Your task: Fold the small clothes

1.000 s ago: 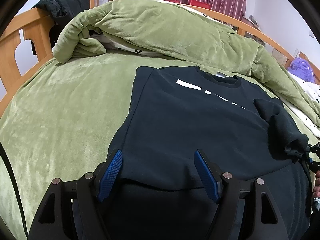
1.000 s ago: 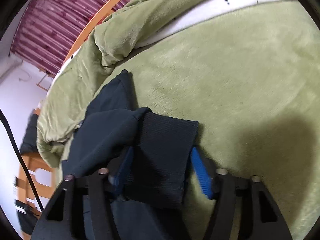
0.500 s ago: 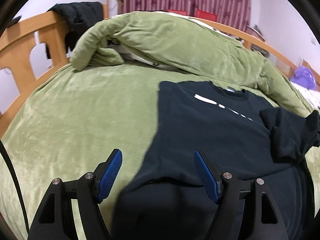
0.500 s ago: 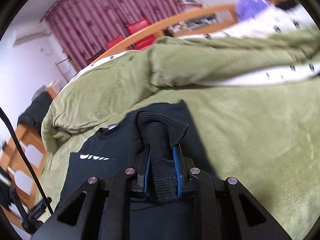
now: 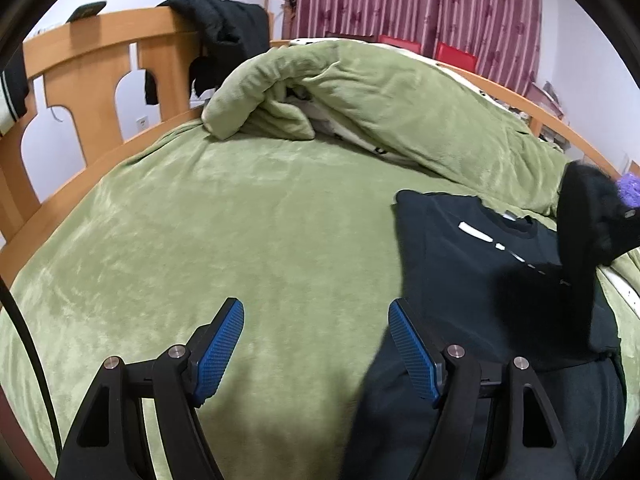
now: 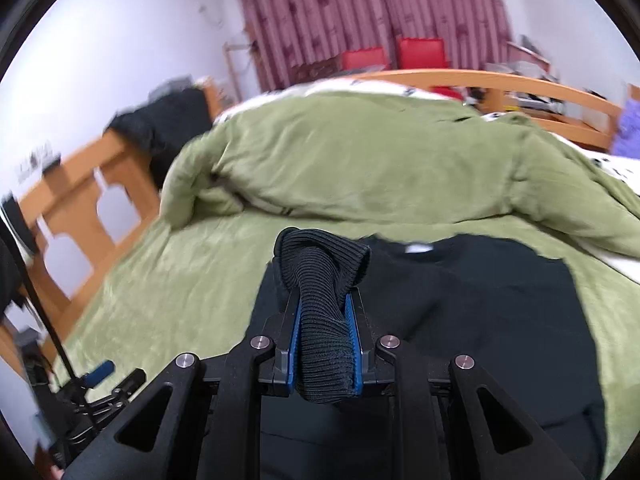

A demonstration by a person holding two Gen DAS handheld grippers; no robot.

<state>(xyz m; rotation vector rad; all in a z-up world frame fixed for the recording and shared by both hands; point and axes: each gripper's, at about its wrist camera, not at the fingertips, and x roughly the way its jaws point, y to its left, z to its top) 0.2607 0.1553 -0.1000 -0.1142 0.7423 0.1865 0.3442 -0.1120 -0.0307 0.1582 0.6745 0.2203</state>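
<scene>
Right gripper (image 6: 325, 336) is clamping the ribbed cuff (image 6: 320, 280) of the dark sweatshirt (image 6: 480, 320), holding it up above the garment. Left gripper (image 5: 316, 344) is hanging with blue pads (image 5: 218, 350) spread wide, gripping nothing, over the green bedspread (image 5: 200, 240) beside the sweatshirt's edge. Sweatshirt is lying flat mid-bed; rumpled green duvet (image 5: 380, 96) is sitting behind, wooden bed frame (image 5: 92, 64) beyond.

The sweatshirt (image 6: 480, 320) runs off the bottom edge in both wrist views, its hem unseen; the ribbed cuff (image 6: 324, 320) hides the chest print; the headboard (image 6: 80, 200) is motion-blurred
</scene>
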